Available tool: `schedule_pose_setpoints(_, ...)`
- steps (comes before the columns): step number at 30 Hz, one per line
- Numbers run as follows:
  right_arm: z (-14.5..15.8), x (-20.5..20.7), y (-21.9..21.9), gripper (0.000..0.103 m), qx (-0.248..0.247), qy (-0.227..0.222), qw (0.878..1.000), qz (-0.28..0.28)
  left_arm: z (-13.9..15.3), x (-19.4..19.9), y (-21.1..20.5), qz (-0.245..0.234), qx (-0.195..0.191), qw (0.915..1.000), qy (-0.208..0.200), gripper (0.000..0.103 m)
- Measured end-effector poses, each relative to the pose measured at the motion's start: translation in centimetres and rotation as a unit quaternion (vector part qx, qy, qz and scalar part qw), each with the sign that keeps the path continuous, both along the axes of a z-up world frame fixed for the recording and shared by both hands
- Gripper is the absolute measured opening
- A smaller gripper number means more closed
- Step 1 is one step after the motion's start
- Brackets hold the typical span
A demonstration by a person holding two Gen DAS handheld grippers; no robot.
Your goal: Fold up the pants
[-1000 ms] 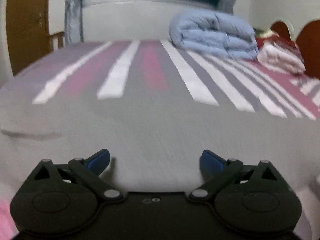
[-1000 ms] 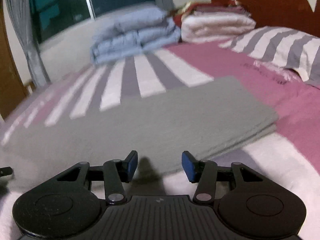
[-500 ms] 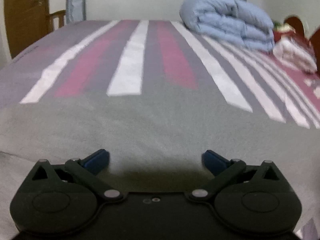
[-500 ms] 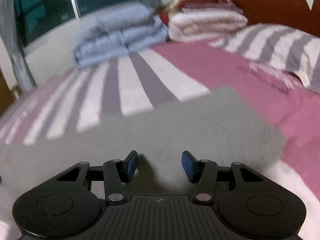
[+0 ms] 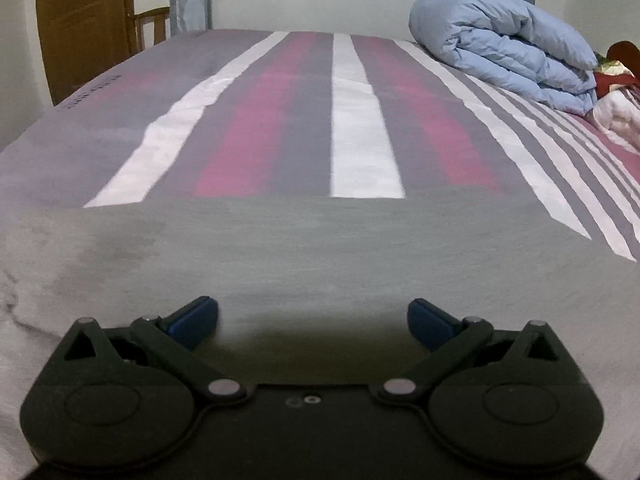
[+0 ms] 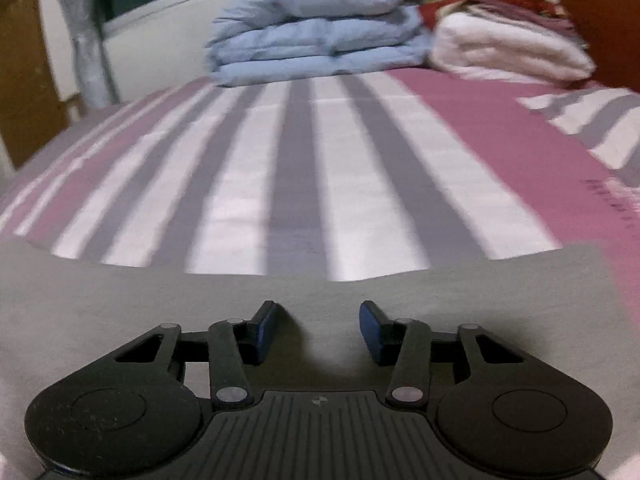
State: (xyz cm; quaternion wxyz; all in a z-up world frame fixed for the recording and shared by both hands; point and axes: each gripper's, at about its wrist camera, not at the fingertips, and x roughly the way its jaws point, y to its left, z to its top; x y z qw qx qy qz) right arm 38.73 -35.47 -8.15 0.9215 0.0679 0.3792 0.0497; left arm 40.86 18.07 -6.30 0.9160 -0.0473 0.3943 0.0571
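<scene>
Pants [image 5: 320, 248] flat on bed; left gripper [image 5: 313, 320], right gripper [image 6: 318, 326] low above, jaws apart.

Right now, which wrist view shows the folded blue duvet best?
The right wrist view: the blue duvet sits near centre, its stacked folds facing the camera whole, though slightly blurred. The left wrist view shows it sharper, but off to the right, end-on.
</scene>
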Motion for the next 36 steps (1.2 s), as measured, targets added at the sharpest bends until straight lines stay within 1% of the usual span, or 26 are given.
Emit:
schedule_pose_setpoints(2, -0.2, -0.2, -2.6, 0.045, -0.004, 0.003, 1.0, -0.023, 0.1, -0.5, 1.1, 0.005, 0.011, 0.9999, 0.001, 0.097)
schedule_pose_setpoints(4, 0.4, -0.8, -4.7, 0.046, -0.01, 0.007, 0.999, -0.046, 0.4, -1.2, 2.0, 0.007, 0.015, 0.9999, 0.003, 0.097)
schedule_pose_setpoints(5, 1.1, -1.5, -5.9, 0.046, 0.003, -0.002, 0.998, -0.06, 0.7, -1.9, 2.1, 0.012, 0.032, 0.9994, 0.0, 0.096)
schedule_pose_setpoints(6, 1.8, -2.9, -7.6, 0.046, 0.028, -0.024, 0.997, -0.074, 1.1, -2.7, 2.3, 0.015, 0.045, 0.9989, -0.006, 0.097)
schedule_pose_setpoints(8, 3.0, -5.7, -9.8, 0.046, 0.066, -0.049, 0.992, -0.093, 1.9, -5.2, 2.4, 0.024, 0.055, 0.9977, -0.033, 0.097)
schedule_pose_setpoints(9, 3.3, -7.2, -10.6, 0.046, 0.078, -0.063, 0.99, -0.098, 2.2, -6.7, 2.4, 0.032, 0.053, 0.9969, -0.049, 0.097)
schedule_pose_setpoints(11, 3.7, -10.2, -11.4, 0.046, 0.088, -0.093, 0.986, -0.109, 2.6, -9.6, 2.3, 0.04, 0.048, 0.9951, -0.077, 0.097)
schedule_pose_setpoints(12, 3.7, -11.5, -11.6, 0.046, 0.085, -0.102, 0.984, -0.116, 2.5, -11.1, 2.1, 0.047, 0.051, 0.9936, -0.09, 0.097)
schedule_pose_setpoints(13, 3.7, -12.3, -11.3, 0.046, 0.078, -0.107, 0.984, -0.118, 2.3, -12.1, 2.0, 0.05, 0.053, 0.9931, -0.092, 0.097)
schedule_pose_setpoints(14, 3.4, -13.0, -10.8, 0.046, 0.07, -0.104, 0.986, -0.114, 1.9, -12.7, 1.9, 0.05, 0.058, 0.9935, -0.084, 0.097)
schedule_pose_setpoints(16, 1.6, -12.4, -10.6, 0.046, 0.057, -0.047, 0.99, -0.119, 0.5, -13.1, 1.9, 0.051, 0.066, 0.9952, -0.05, 0.097)
schedule_pose_setpoints(17, 0.9, -12.0, -10.8, 0.046, 0.072, -0.032, 0.989, -0.121, 0.5, -13.5, 2.0, 0.058, 0.057, 0.9954, -0.051, 0.097)
schedule_pose_setpoints(19, 1.7, -13.3, -11.4, 0.046, 0.098, -0.053, 0.983, -0.143, 1.4, -14.4, 1.7, 0.072, 0.04, 0.9948, -0.059, 0.097)
schedule_pose_setpoints(21, 3.1, -15.4, -11.7, 0.046, 0.128, -0.1, 0.973, -0.164, 2.1, -15.5, 0.6, 0.059, 0.024, 0.9954, -0.072, 0.097)
schedule_pose_setpoints(23, 3.3, -17.1, -12.3, 0.046, 0.177, -0.118, 0.961, -0.178, 1.9, -16.4, -0.5, 0.05, 0.027, 0.9949, -0.084, 0.097)
schedule_pose_setpoints(24, 3.1, -17.6, -12.3, 0.046, 0.193, -0.118, 0.957, -0.181, 1.6, -16.6, -1.0, 0.052, 0.028, 0.9946, -0.086, 0.097)
schedule_pose_setpoints(25, 2.8, -17.8, -12.3, 0.046, 0.205, -0.111, 0.955, -0.181, 1.1, -16.7, -1.1, 0.061, 0.024, 0.9942, -0.085, 0.097)
schedule_pose_setpoints(26, 2.6, -17.8, -12.3, 0.046, 0.206, -0.104, 0.956, -0.181, 0.6, -16.7, -1.0, 0.074, 0.008, 0.9937, -0.083, 0.097)
schedule_pose_setpoints(27, 2.5, -17.9, -12.2, 0.046, 0.204, -0.11, 0.956, -0.181, 0.1, -16.8, -0.7, 0.083, -0.008, 0.9929, -0.085, 0.097)
schedule_pose_setpoints(29, 2.7, -17.9, -11.8, 0.046, 0.19, -0.122, 0.959, -0.169, -0.7, -16.8, 0.0, 0.095, -0.032, 0.9907, -0.092, 0.097)
schedule_pose_setpoints(30, 2.7, -17.4, -11.6, 0.046, 0.19, -0.121, 0.96, -0.166, -1.0, -17.0, 0.1, 0.097, -0.036, 0.9897, -0.098, 0.097)
schedule_pose_setpoints(32, 2.3, -15.9, -11.7, 0.046, 0.191, -0.12, 0.96, -0.165, -1.3, -17.2, 0.2, 0.096, -0.033, 0.9892, -0.106, 0.097)
schedule_pose_setpoints(33, 2.0, -15.1, -11.7, 0.046, 0.191, -0.104, 0.961, -0.17, -1.4, -17.2, 0.2, 0.096, -0.032, 0.9892, -0.105, 0.097)
schedule_pose_setpoints(35, 0.0, -13.5, -11.9, 0.046, 0.202, -0.049, 0.962, -0.176, -1.4, -17.2, 0.0, 0.097, -0.028, 0.9895, -0.104, 0.097)
schedule_pose_setpoints(36, -0.1, -13.6, -11.9, 0.046, 0.207, -0.053, 0.96, -0.179, -1.5, -17.3, 0.0, 0.096, -0.029, 0.9894, -0.105, 0.097)
